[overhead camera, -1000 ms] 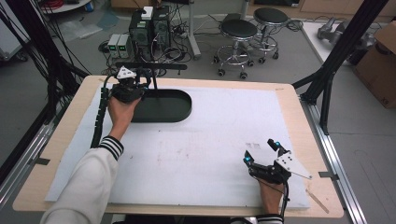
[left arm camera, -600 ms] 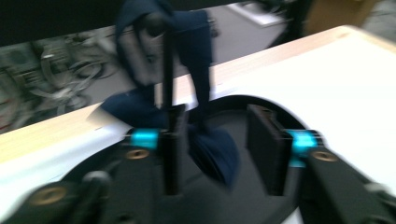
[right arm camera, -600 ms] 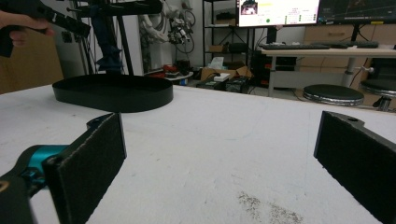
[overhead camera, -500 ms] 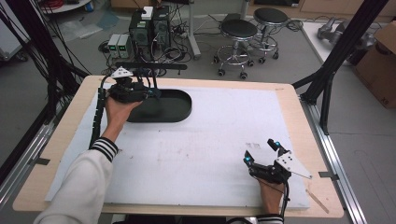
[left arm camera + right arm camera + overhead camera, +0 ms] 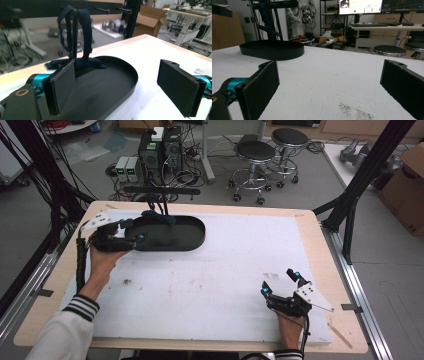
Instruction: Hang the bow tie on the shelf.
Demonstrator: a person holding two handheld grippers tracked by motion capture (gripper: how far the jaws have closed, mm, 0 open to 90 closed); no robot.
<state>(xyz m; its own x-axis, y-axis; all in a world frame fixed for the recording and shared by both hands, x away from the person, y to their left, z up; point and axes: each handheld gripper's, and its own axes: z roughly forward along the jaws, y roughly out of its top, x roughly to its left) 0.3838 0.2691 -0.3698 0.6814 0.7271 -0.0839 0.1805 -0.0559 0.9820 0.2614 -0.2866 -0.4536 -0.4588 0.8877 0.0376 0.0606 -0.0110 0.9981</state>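
White sheeting (image 5: 240,270) covers most of the wooden table (image 5: 310,215), smudged with a few dark marks near the front.

From the left gripper view, the left gripper (image 5: 125,85) has its jaws wide apart, nothing between them; one pad sits over the black oval tray (image 5: 110,82), the other over the white sheet just outside the rim. In the high view that gripper (image 5: 131,234) is at the tray's (image 5: 195,237) left end, at the far left of the table, with the hand (image 5: 102,262) behind it. A dark blue strap (image 5: 83,40) is looped over a thin black post (image 5: 74,35) at the tray's far edge, its lower end lying folded on the rim. Whether the post stands in the tray or behind it is hard to tell. The tray floor looks bare otherwise, though the near part is hidden by the jaw.

The right gripper (image 5: 329,85) also has its jaws spread apart and holds nothing; it sits low over the sheet near the front right corner (image 5: 282,287), well apart from the tray (image 5: 272,50).

Beyond the table are two round stools (image 5: 255,152), computer boxes (image 5: 160,150) on the floor amid cables, and a cardboard box (image 5: 405,190) cut off at the right edge. A monitor (image 5: 359,6) glows in the background of the right gripper view; its writing is too small to read.
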